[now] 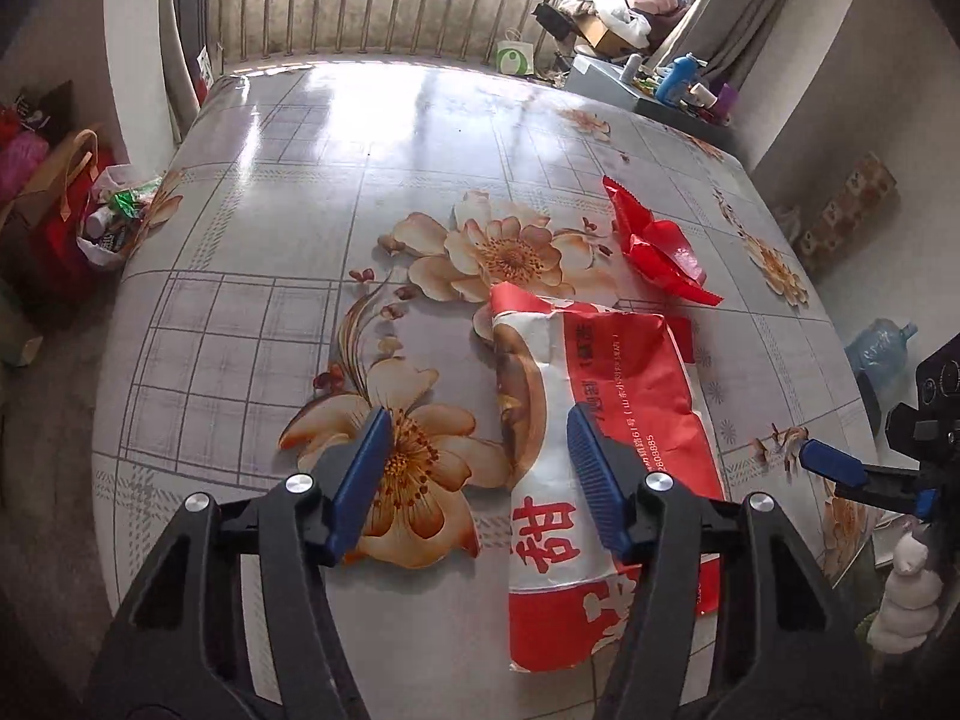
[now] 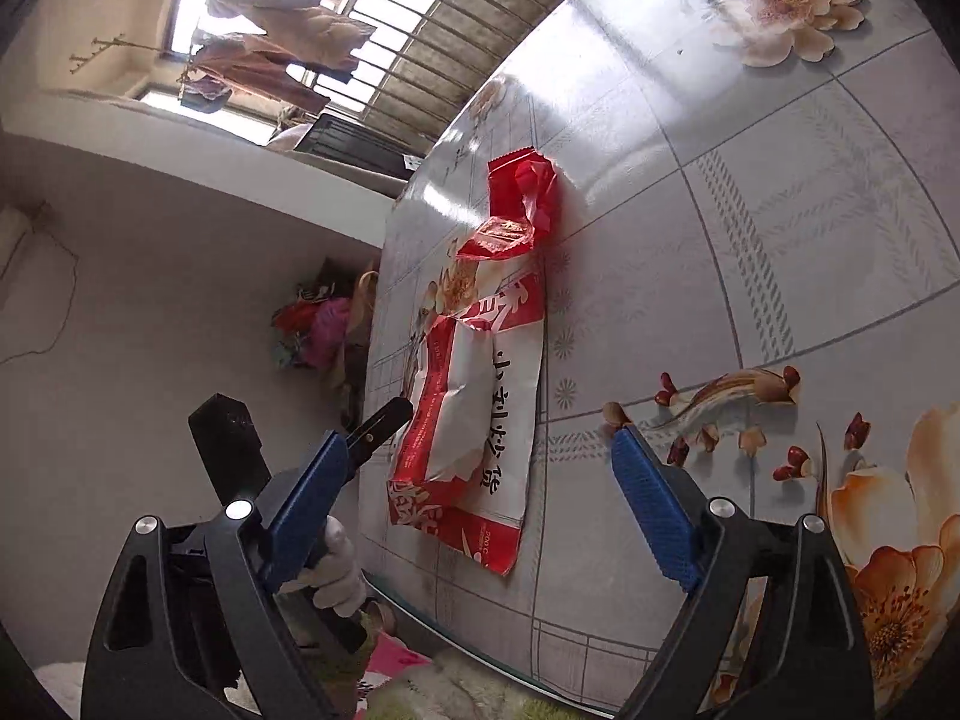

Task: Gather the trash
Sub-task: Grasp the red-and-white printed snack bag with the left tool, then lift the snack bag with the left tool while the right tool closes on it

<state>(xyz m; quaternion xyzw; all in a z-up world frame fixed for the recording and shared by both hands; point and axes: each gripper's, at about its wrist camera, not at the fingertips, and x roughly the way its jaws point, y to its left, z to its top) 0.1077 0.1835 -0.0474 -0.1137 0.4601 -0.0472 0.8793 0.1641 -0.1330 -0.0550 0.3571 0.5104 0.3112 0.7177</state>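
A large red-and-white snack bag (image 1: 606,396) lies flat on the flowered table (image 1: 252,324). Beyond it sits a small crumpled red wrapper (image 1: 654,246). My left gripper (image 1: 478,414) hovers open over the bag's left edge, its right finger above the bag, and nothing is gripped. At the right edge, a blue pad (image 1: 831,461) of my right gripper pokes in, held by a white-gloved hand (image 1: 906,594). In the right wrist view, my right gripper (image 2: 480,435) stands wide open, with the snack bag (image 2: 474,420) lying between and beyond its fingers. The red wrapper (image 2: 522,204) is farther on.
A white plastic bag holding rubbish (image 1: 114,222) hangs at the table's left edge beside paper bags. A blue water jug (image 1: 879,348) stands on the floor at right. A cluttered low stand (image 1: 678,84) and a railing lie beyond the far edge.
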